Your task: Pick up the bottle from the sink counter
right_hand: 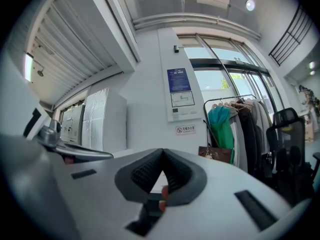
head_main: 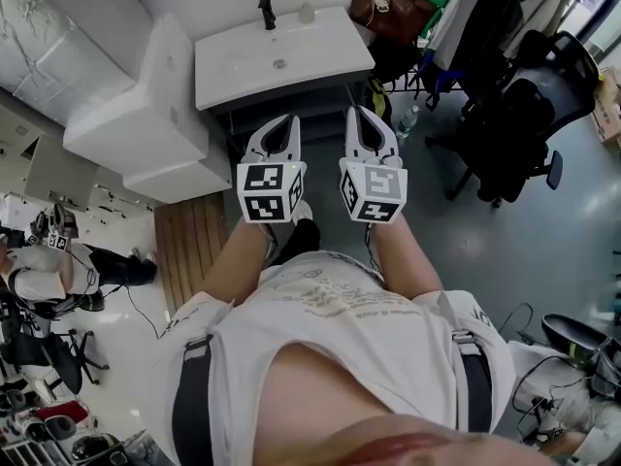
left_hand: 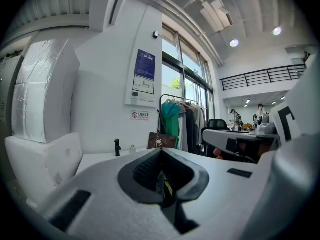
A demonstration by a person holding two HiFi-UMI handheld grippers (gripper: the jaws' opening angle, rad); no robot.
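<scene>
On the glossy white sink counter (head_main: 243, 71) | small pale bottle (head_main: 307, 13) | left hand-held gripper (head_main: 291, 118) and right hand-held gripper (head_main: 355, 112) clenched, empty

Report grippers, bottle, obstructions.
Left gripper and right gripper shut, empty, short of sink counter. Bottle upright at counter's back edge, untouched. Black faucet left of it.

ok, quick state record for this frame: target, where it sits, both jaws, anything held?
target: bottle, small, standing, untouched
location: back of the sink counter, just right of the black faucet
left gripper: jaws together, nothing between them
right gripper: jaws together, nothing between them
arrangement: both grippers side by side in front of the person, pointing toward the counter, well apart from the bottle
</scene>
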